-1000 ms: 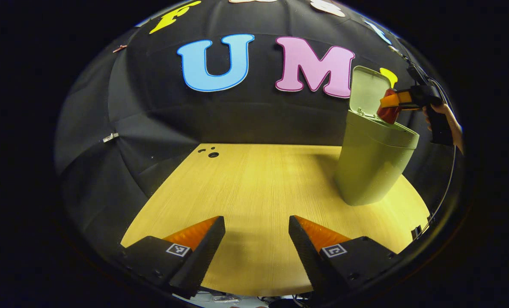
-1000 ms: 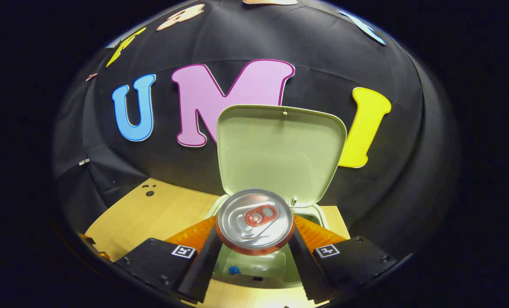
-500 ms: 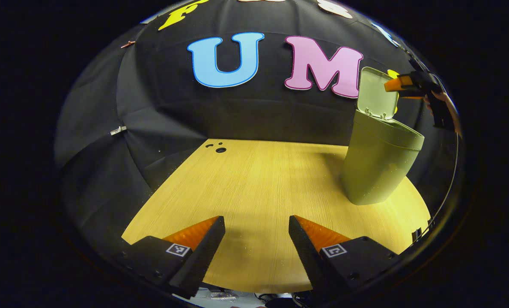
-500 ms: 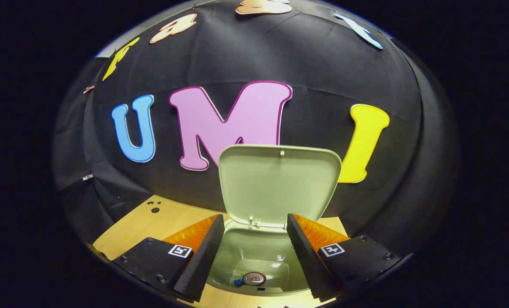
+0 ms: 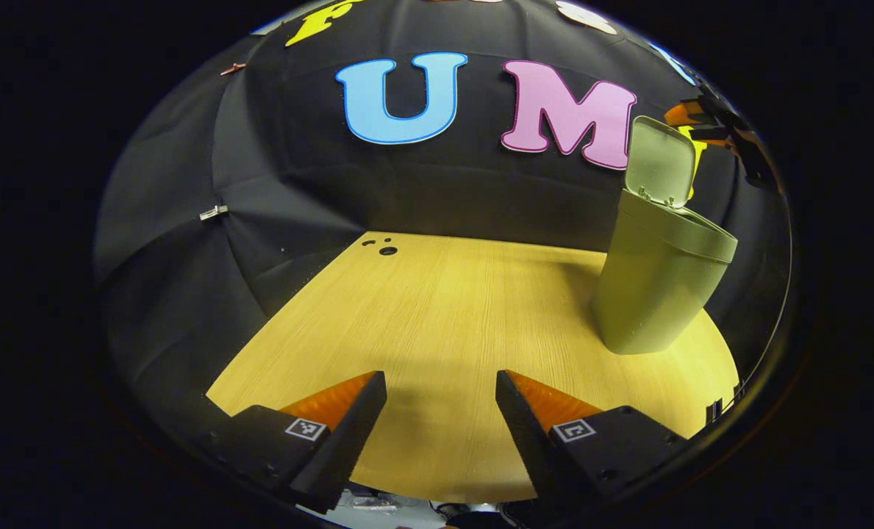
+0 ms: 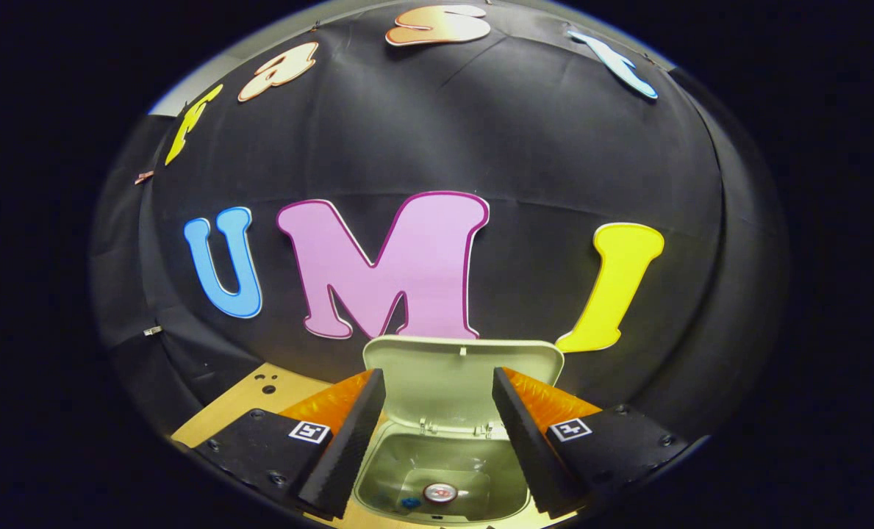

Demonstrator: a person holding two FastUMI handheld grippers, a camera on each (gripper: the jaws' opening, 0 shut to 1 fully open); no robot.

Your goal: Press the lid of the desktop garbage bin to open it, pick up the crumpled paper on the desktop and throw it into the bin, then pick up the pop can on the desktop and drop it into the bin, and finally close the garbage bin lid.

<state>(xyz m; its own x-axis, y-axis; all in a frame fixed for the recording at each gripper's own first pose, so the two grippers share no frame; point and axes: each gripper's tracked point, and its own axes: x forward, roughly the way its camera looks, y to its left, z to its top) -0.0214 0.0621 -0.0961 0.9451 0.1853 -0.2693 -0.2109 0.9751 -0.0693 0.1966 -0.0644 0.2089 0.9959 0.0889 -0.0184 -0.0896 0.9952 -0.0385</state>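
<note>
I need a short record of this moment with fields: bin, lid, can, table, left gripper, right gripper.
bin: green, upright on the table
lid: open, standing up at the back
can: at the bottom inside the bin
table: wooden
left gripper: open, holds nothing, low over the table
right gripper: open, holds nothing, above the bin's opening

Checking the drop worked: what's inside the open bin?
At the bottom of the bin lies the pop can, top up, with a small blue scrap beside it. The crumpled paper can't be made out.
</note>
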